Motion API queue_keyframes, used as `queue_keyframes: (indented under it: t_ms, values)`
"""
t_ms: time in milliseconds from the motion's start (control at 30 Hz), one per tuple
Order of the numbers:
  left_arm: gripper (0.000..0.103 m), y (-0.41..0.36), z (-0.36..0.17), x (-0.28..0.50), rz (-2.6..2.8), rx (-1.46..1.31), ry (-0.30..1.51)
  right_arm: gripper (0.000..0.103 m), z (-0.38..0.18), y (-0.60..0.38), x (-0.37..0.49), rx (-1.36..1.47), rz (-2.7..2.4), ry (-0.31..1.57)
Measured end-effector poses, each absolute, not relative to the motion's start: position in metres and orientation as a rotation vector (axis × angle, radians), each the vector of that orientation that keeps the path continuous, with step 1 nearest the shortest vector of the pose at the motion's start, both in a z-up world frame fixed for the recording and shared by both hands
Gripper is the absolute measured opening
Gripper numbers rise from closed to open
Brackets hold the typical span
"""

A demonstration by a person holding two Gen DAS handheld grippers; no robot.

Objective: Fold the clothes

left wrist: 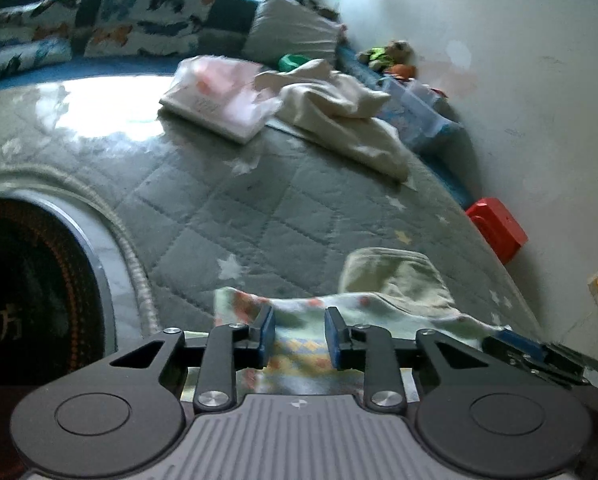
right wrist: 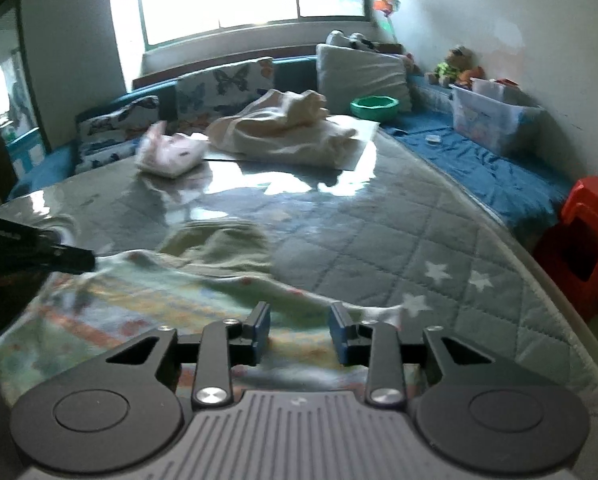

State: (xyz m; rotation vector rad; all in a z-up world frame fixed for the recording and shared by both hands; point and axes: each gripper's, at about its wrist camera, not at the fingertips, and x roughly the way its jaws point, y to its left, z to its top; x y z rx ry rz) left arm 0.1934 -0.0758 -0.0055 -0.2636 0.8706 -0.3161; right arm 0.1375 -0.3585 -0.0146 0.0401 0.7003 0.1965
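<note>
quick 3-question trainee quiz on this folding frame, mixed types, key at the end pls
1. True or false: the patterned garment lies on the quilted mattress below both grippers.
2. Which item sits nearest the cream clothes pile in the right wrist view? A) red stool B) green bowl C) clear storage bin
3. Fill in: in each wrist view, the jaws of the left gripper and right gripper stand ____, with a gap between the blue pads.

Key: 1 true; 2 B; 3 open
</note>
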Motion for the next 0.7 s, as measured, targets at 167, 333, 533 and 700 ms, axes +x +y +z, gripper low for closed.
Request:
queue_keyframes:
  t_ms: [167,333,533,700]
  values:
    - [0.031,-0.092,0.0,0.173,-0.35,-0.171,0.836,0.038,-0.011,-0.333,0.12,0.02,0.282,0.686]
    - [0.031,-0.107,-0.004,0.163,-0.365,-0.102,0.841,0.038,-0.015,-0.304,0.116,-0.031,0.352,0.695]
    - [0.031,-0.109,-0.011,0.154,-0.364,-0.074,0.847,0.038,-0.019,-0.288,0.1,-0.075,0.392,0.703]
    - [0.031,-0.106,-0.01,0.139,-0.368,-0.057,0.839,0.04,-0.017,-0.287,0.081,-0.084,0.416,0.707]
